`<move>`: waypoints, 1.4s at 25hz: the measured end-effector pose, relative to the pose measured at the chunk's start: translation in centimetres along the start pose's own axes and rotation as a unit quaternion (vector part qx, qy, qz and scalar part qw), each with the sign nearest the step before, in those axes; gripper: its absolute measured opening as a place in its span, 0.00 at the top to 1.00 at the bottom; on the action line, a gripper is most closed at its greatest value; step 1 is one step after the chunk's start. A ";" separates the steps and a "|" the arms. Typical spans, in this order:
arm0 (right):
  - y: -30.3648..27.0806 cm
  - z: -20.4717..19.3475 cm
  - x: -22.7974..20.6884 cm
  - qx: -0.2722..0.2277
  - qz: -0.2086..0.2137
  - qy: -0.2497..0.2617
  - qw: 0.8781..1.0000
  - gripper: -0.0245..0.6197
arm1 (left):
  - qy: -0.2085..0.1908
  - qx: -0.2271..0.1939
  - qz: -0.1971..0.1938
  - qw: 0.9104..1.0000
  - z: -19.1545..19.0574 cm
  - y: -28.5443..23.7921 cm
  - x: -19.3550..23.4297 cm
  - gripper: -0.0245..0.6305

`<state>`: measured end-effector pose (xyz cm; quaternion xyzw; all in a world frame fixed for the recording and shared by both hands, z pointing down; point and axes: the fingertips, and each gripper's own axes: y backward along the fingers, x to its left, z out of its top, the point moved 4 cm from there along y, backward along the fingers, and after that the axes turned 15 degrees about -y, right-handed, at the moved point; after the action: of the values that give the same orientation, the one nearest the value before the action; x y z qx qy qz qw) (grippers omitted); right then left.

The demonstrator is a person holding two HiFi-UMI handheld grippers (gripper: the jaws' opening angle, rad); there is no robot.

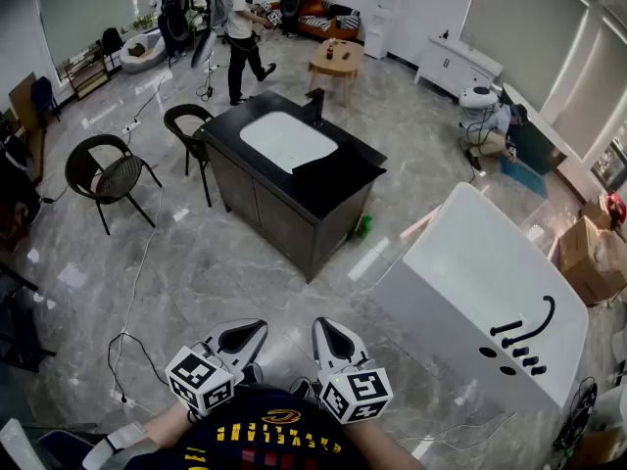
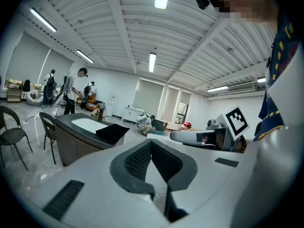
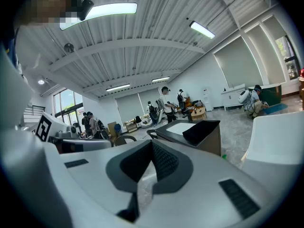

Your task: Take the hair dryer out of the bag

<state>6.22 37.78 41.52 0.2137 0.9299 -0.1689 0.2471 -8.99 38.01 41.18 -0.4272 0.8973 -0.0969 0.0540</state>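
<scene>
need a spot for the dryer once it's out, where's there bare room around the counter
Counter: only narrow black strips round the white basin; the bag fills its right corner. The white block to the right has a broad bare top, marks only at its near end. Floor before the counter is open for passing; chairs crowd the left.

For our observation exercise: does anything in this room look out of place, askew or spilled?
Nothing spilled. A black bag lies askew on the counter's corner, a loose cable trails across the floor, and a small green object lies beside the counter.
</scene>
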 end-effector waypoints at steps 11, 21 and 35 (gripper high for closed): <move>1.0 0.7 -1.9 -0.002 0.008 0.000 1.000 0.95 | -0.005 0.002 0.002 1.000 0.3 -1.9 -1.7 0.96; -0.4 0.6 -3.4 0.019 0.019 -0.026 0.999 0.95 | 0.018 0.019 0.015 1.000 -0.6 -2.9 -1.4 0.96; -8.0 2.2 -4.9 0.028 0.001 -0.025 0.999 0.95 | 0.019 0.027 -0.012 0.999 -0.9 -7.2 5.6 0.96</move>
<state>7.12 28.53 43.96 0.2171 0.9183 -0.1998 0.2640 -7.23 29.29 43.56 -0.4345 0.8900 -0.1297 0.0472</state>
